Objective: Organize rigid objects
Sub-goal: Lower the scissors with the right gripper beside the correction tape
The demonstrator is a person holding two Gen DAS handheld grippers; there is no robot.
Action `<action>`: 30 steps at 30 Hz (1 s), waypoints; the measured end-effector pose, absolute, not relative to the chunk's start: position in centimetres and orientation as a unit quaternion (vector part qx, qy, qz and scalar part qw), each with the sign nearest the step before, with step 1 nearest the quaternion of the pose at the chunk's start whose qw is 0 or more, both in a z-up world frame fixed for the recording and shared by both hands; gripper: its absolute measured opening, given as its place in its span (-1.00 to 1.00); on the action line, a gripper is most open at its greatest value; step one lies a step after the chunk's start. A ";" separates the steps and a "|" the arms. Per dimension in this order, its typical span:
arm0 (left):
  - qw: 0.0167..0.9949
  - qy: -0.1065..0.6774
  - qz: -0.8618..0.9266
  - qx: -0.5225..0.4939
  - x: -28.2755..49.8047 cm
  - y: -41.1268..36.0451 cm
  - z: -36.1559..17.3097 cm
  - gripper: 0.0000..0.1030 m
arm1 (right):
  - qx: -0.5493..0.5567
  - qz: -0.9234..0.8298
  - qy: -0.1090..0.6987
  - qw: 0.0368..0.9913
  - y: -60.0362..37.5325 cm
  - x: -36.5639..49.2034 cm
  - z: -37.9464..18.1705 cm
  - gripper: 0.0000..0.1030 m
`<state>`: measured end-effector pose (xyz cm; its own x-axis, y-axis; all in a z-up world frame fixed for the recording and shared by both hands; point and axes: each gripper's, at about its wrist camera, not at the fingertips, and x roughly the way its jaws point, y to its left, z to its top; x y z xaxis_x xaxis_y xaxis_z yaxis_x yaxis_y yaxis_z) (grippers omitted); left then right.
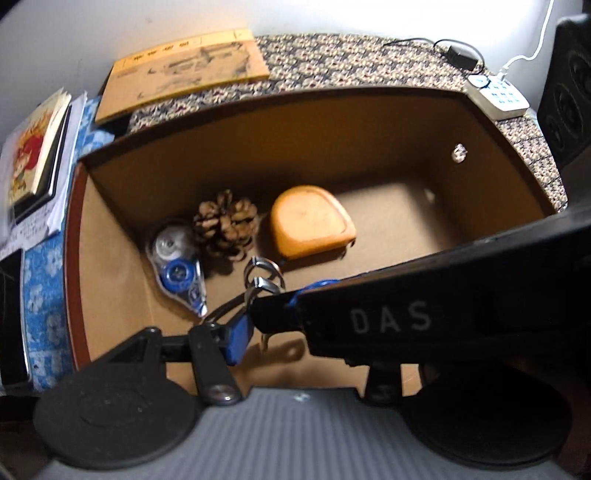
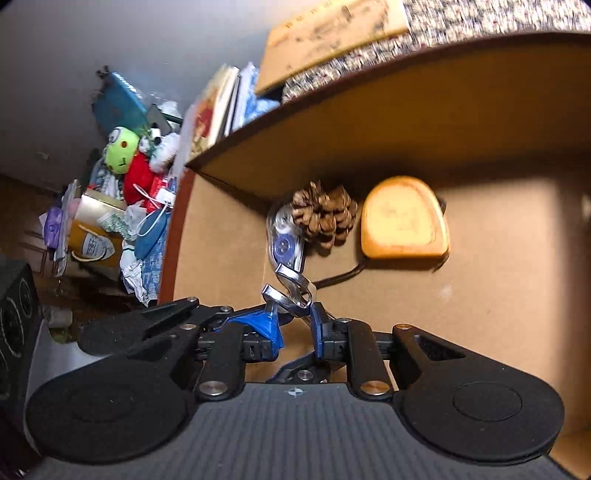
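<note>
The right tool (image 2: pixel 293 325) is gripping the metal key ring (image 2: pixel 291 288) over the cardboard box (image 2: pixel 480 122), at six o'clock from the pine cone (image 2: pixel 323 214). Lower it to bare floor before releasing. The left tool's (image 1: pixel 258 332) state I cannot tell, its view being blocked.

A pale grey-white wall (image 1: pixel 110 29) runs behind the counter (image 1: pixel 351 59), which is covered in a small-patterned woven cloth — beige flecked with blue and red. A blue floral cloth (image 1: pixel 44 280) lies along one side. Light falls warm and uneven, leaving deep shadow. Against the wall sits a heap of clutter (image 2: pixel 122 192) — bags, paper, a green-faced plush toy (image 2: pixel 120 149). A black speaker (image 2: pixel 16 325) stands nearby.
</note>
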<state>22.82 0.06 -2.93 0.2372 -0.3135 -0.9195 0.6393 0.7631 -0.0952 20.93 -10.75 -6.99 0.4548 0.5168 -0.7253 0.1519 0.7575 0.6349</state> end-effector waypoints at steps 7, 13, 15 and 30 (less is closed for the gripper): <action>0.760 0.559 -0.293 0.154 23.7 0.8 -3.9 -0.21 | 0.352 0.104 0.528 0.766 -10.1 21.9 -7.8 -1.00; 0.756 0.569 -0.283 0.156 24.3 1.6 -4.4 -0.21 | 0.355 0.109 0.530 0.762 -9.6 22.1 -8.4 -1.00; 0.756 0.569 -0.280 0.161 24.3 1.7 -4.4 -0.21 | 0.361 0.112 0.531 0.759 -9.6 22.3 -8.6 -1.00; 0.764 0.554 -0.279 0.175 23.8 1.6 -4.2 0.05 | 0.394 0.138 0.501 0.758 -10.6 21.2 -8.7 -0.89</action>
